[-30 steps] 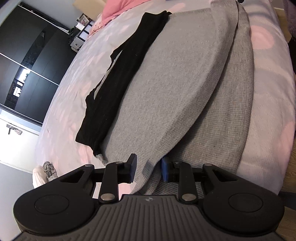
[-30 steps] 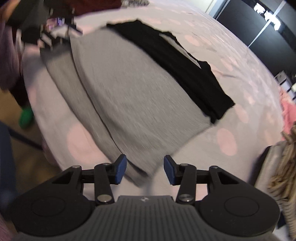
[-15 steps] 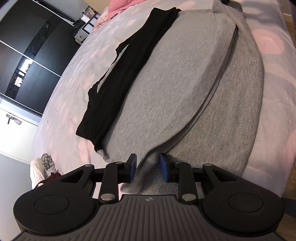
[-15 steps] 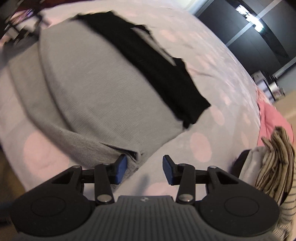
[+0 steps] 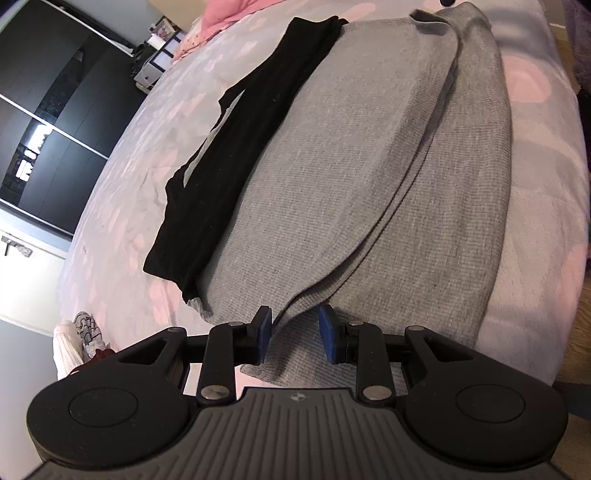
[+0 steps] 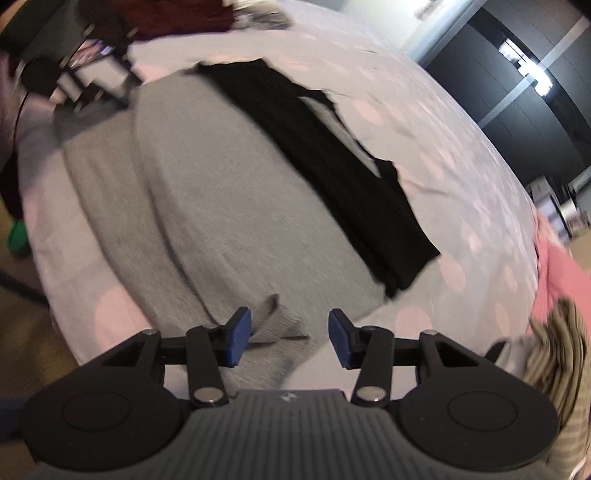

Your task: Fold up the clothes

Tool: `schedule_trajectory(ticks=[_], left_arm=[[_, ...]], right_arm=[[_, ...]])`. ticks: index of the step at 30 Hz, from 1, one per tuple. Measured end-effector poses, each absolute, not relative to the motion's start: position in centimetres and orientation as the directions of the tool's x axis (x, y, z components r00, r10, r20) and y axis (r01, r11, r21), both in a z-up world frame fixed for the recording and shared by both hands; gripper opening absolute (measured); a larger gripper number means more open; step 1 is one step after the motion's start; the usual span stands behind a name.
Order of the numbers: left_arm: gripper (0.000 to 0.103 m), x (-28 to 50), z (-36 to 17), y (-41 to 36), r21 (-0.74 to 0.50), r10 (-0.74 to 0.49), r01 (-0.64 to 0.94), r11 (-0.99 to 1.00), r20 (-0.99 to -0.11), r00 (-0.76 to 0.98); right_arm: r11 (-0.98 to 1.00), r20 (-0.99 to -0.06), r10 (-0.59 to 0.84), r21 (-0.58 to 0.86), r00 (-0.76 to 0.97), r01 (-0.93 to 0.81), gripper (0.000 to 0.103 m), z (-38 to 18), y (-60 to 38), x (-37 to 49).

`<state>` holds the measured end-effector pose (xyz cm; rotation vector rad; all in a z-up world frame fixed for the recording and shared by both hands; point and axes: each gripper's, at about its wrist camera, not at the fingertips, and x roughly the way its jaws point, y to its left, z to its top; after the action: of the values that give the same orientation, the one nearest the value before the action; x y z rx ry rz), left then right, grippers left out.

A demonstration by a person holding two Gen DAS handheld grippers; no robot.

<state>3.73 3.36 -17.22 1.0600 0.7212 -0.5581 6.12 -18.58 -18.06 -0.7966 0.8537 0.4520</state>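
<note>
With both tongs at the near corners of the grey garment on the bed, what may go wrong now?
1. The left tongs have a fold of the grey garment between their pads; a gap shows, so the fold may slip out when lifted.
2. The right tongs are open over a crumpled corner and might catch only one layer.
3. The black garment lies along the far edge and may be dragged.

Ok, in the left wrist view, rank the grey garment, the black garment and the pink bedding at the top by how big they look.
1. Grey garment, largest by far.
2. Black garment.
3. Pink bedding, smallest, though it is far off and cut by the frame edge, so its real size is unsure.
</note>
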Motion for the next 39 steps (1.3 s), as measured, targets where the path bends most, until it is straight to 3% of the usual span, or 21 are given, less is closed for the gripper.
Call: schedule_trajectory(ticks=[4, 12, 17, 19, 22, 28, 34, 39], left_arm=[[0.042, 3.9, -16.8, 4.0, 0.576, -0.087, 0.729, 0.370, -0.759, 0.645], [0.042, 4.2, -17.7, 3.7, 0.605, -0.074, 0.730, 0.318, -0.752, 0.655], [0.040, 4.8, -18.3, 3.2, 0.613, -0.072, 0.726, 0.310, -0.747, 0.661], [0.028, 5.1, -18.4, 2.9, 0.600, -0.076, 0.735, 0.316, -0.756, 0.650], [0.021, 5.5, -18.4, 2.6, 0.578, -0.076, 0.744, 0.336, -0.770, 0.633], [0.021, 5.7, -18.4, 2.6, 0.569, -0.076, 0.743, 0.354, -0.774, 0.629], [0.021, 5.5, -18.4, 2.4, 0.575, -0.066, 0.739, 0.351, -0.772, 0.632], [0.021, 5.3, -18.3, 2.5, 0.575, -0.068, 0.735, 0.359, -0.770, 0.635]], right_arm=[[0.361, -0.773, -0.052, -0.604, 0.632, -0.710, 0.051, -21.3, -16.7, 4.6], [0.191, -0.777, 0.046, -0.610, 0.627, -0.769, 0.051, -22.5, -14.8, 3.2], [0.109, -0.796, 0.083, -0.590, 0.599, -0.800, 0.051, -23.5, -14.1, 2.1], [0.088, -0.796, 0.083, -0.593, 0.599, -0.800, 0.051, -23.9, -14.0, 2.1], [0.132, -0.797, 0.046, -0.593, 0.603, -0.794, 0.049, -23.9, -14.4, 3.3], [0.094, -0.792, -0.017, -0.610, 0.611, -0.787, 0.048, -24.4, -16.1, 3.5], [-0.172, -0.696, 0.027, -0.710, 0.717, -0.683, 0.051, -26.2, -15.7, 0.2], [-0.137, -0.735, 0.004, -0.672, 0.678, -0.728, 0.049, -25.0, -15.2, 0.0]])
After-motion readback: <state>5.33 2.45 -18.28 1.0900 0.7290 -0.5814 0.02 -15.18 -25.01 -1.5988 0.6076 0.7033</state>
